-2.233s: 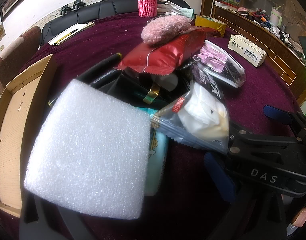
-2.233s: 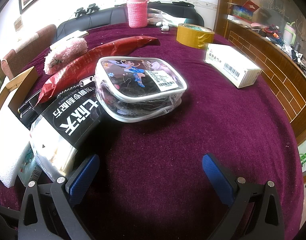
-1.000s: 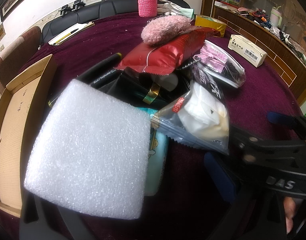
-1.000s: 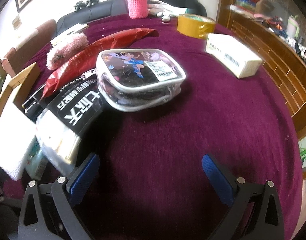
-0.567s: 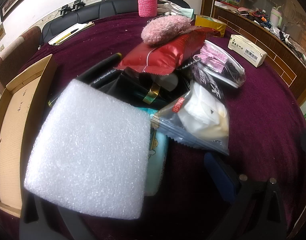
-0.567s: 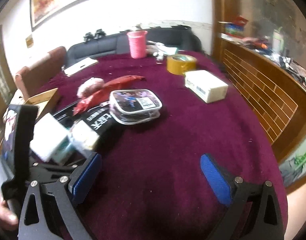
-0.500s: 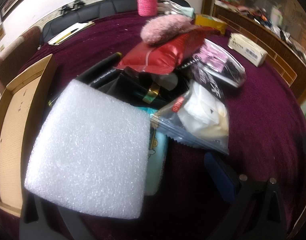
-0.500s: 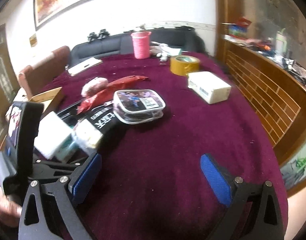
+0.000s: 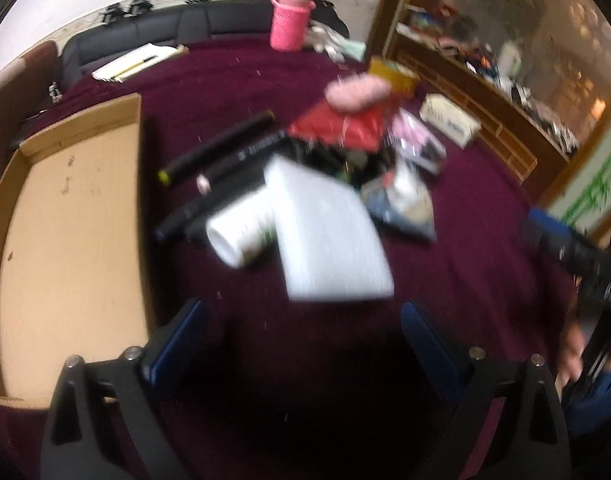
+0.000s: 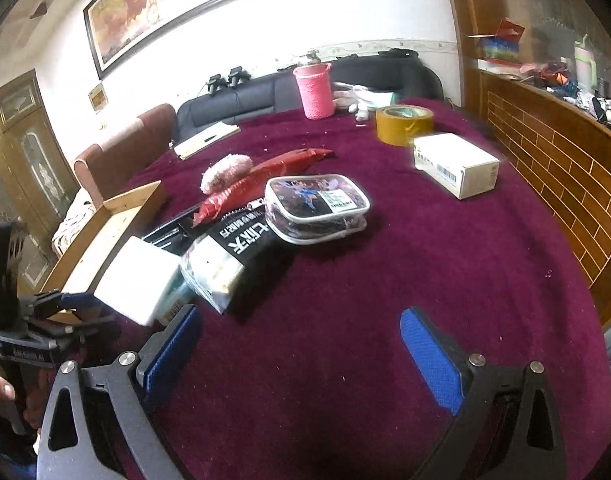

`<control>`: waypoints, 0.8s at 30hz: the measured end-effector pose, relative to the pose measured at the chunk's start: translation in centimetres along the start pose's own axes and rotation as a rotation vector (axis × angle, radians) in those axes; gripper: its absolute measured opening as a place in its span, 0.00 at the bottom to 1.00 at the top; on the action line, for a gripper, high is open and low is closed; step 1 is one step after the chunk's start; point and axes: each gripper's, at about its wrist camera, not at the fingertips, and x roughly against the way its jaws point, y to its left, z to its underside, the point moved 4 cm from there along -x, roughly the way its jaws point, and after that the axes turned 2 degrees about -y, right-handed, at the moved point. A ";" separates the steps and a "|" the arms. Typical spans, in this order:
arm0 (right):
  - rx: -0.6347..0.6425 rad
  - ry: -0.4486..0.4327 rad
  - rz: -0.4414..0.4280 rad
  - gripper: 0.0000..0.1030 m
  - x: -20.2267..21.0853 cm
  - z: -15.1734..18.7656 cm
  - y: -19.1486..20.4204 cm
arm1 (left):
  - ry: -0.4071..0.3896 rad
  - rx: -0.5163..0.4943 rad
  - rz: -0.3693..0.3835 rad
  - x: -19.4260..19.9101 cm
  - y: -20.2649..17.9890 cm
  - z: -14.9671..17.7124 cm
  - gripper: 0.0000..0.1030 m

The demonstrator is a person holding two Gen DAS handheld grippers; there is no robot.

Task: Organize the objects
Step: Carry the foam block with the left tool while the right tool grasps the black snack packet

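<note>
Burgundy plush cloth (image 10: pixel 385 280) covered the big round table, with a black sofa and a framed painting on the wall beyond it. Both grippers hovered above this cloth with nothing between their blue pads. The left gripper (image 9: pixel 301 344) had its jaws set wide and just starting to close, still empty; the right gripper (image 10: pixel 301 352) stood wide apart over bare cloth.

Just ahead of the left fingertips lay the white foam block (image 9: pixel 325 236), tilted, leaning on a white cylindrical bottle (image 9: pixel 241 228) that lay on its side. Foam like that looked very light and squashy, so a gentle pinch across its two long edges should do; a hard squeeze would probably dent it. The bottle seemed rigid and smooth, likely to roll, best taken across its middle.

To the left of the left fingers sat the open cardboard box (image 9: pixel 65 208), empty, presumably the place for sorted things. Beyond the foam, two black marker pens (image 9: pixel 221 148) lay side by side, thin and apt to roll.

Ahead of the right fingers and to their left lay a black-labelled snack packet (image 10: pixel 229 256), crinkly and slippery. Past it sat a clear zip pouch (image 10: pixel 317 208), soft-sided, then a long red wrapper (image 10: pixel 265 184) with a pink fluffy item (image 10: pixel 225 170) touching it. Farther off to the right stood a white carton (image 10: pixel 453 164) and a roll of brown tape (image 10: pixel 403 124). The heap overlapped closely, so lifting the foam could disturb the bottle under it.
</note>
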 end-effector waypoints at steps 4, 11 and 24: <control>0.002 0.009 -0.014 0.98 0.1 0.1 0.4 | 0.031 -0.035 -0.052 -1.4 -1.0 -2.2 0.95; -0.030 0.026 -0.025 0.98 -0.1 0.4 0.1 | 0.050 -0.137 -0.203 -4.3 -2.4 -3.9 0.83; -0.247 0.151 -0.098 0.98 -4.1 -2.7 0.8 | 0.052 0.051 0.022 -3.1 1.4 -2.6 0.26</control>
